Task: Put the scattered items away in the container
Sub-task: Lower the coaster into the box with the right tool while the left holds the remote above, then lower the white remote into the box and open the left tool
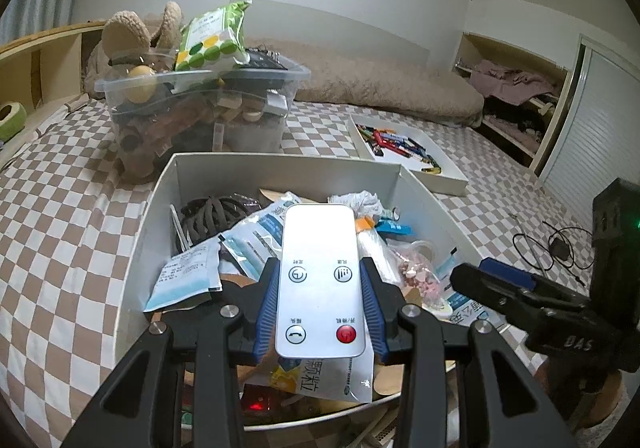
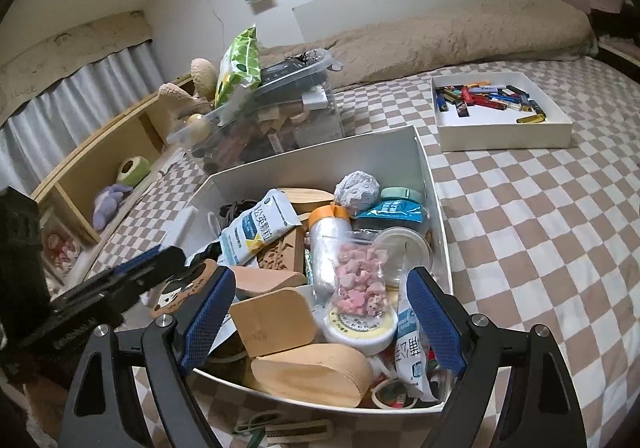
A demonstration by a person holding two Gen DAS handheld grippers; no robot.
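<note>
Setting: a home bedroom. Bed (image 2: 540, 228) with brown-and-white checked cover, spreading beyond both sets of fingers. Plush beige blanket (image 2: 460, 35) rolled along the wall, far ahead of the fingertips. Low wooden shelf (image 2: 80, 175) holding soft toys, left of the fingers. Curtain (image 2: 72, 95) above it. Open closet (image 1: 516, 95) with heaped clothes, right of the fingers.

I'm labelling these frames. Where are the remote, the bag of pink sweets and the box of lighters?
remote (image 1: 320, 276), left wrist view, middle of its white face.
bag of pink sweets (image 2: 360, 284), right wrist view, the pink pieces.
box of lighters (image 2: 504, 135), right wrist view, front wall.
</note>
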